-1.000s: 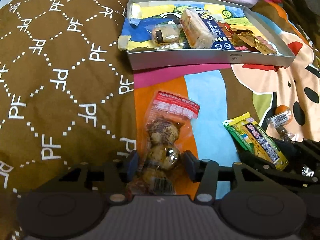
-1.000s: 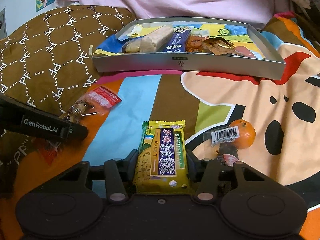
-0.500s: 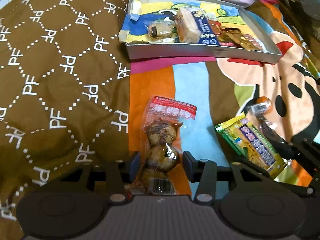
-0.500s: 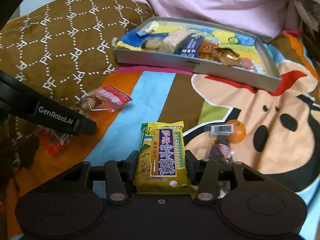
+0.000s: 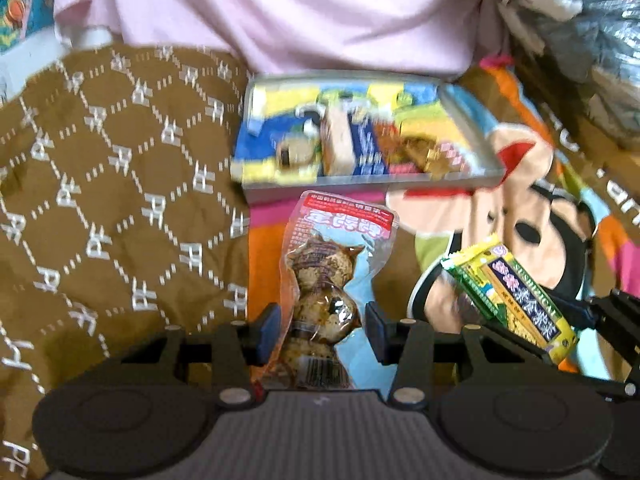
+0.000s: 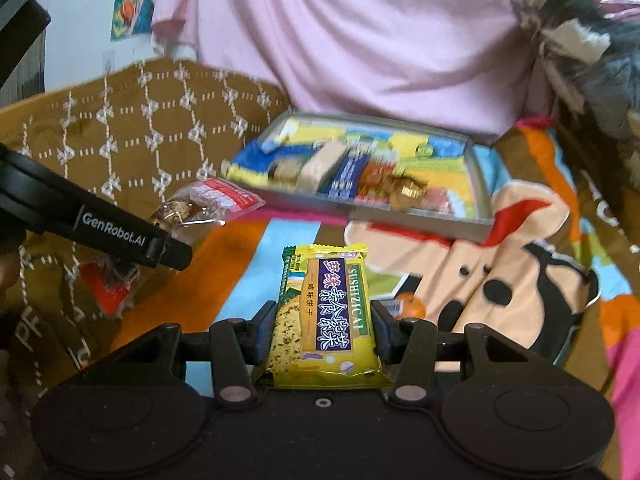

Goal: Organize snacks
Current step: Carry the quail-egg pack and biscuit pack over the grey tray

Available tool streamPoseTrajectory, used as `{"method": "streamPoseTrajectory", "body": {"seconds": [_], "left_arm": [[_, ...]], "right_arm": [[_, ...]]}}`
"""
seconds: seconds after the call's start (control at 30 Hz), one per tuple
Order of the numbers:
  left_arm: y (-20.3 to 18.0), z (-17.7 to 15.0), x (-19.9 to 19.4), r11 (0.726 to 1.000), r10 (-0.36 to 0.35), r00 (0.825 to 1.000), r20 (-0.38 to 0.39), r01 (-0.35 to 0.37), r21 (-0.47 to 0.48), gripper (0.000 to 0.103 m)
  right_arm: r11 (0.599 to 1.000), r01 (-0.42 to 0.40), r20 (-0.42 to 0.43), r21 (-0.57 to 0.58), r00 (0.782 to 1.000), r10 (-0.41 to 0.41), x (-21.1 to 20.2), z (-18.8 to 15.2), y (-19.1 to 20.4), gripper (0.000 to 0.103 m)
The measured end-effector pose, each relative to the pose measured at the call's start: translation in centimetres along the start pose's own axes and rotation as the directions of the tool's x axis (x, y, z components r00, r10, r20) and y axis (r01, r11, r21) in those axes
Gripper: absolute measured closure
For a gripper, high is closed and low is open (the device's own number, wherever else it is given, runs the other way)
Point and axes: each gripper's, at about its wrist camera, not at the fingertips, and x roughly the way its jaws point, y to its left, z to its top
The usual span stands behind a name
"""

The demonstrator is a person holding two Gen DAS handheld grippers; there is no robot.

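My left gripper [image 5: 320,326] is shut on a clear packet of brown eggs with a red label [image 5: 328,276], lifted above the blanket. It also shows in the right wrist view [image 6: 200,204] held by the left gripper [image 6: 132,240]. My right gripper [image 6: 324,330] is shut on a yellow biscuit packet [image 6: 324,316], also lifted; the packet shows in the left wrist view [image 5: 516,300]. Ahead lies the grey tray [image 5: 360,188] [image 6: 420,222] holding several snacks.
A brown patterned cushion [image 5: 112,200] lies to the left. A colourful cartoon blanket [image 6: 520,280] covers the surface. A small orange with a barcoded wrapper [image 6: 408,306] lies on the blanket behind the right gripper. Pink cloth [image 6: 360,40] hangs behind the tray.
Both grippers have risen off the blanket with their packets and tilted up toward the tray. The orange and wrapper stay on the blanket.
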Motion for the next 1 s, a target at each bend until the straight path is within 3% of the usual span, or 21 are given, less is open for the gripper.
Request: {"method": "streamPoseTrajectory", "body": {"seconds": [0.23, 0.5, 1.0], "left_arm": [[-1.3, 2.8, -2.2, 1.000, 0.021, 0.992, 0.125, -0.020, -0.010, 0.053], [-2.3, 6.5, -2.1, 0.999, 0.039, 0.974, 0.222, -0.031, -0.040, 0.053], [-2.9, 12.7, 5.1, 0.994, 0.078, 0.956, 0.284, -0.054, -0.091, 0.053]], "right_arm": [[1.000, 0.011, 0.107, 0.005, 0.994, -0.012, -2.3, 1.9, -1.0, 0.053], [0.999, 0.043, 0.207, 0.016, 0.977, -0.045, -1.9, 4.7, -3.9, 0.053], [0.987, 0.112, 0.317, 0.119, 0.937, -0.144, 5.6, 7.8, -11.6, 0.053]]}}
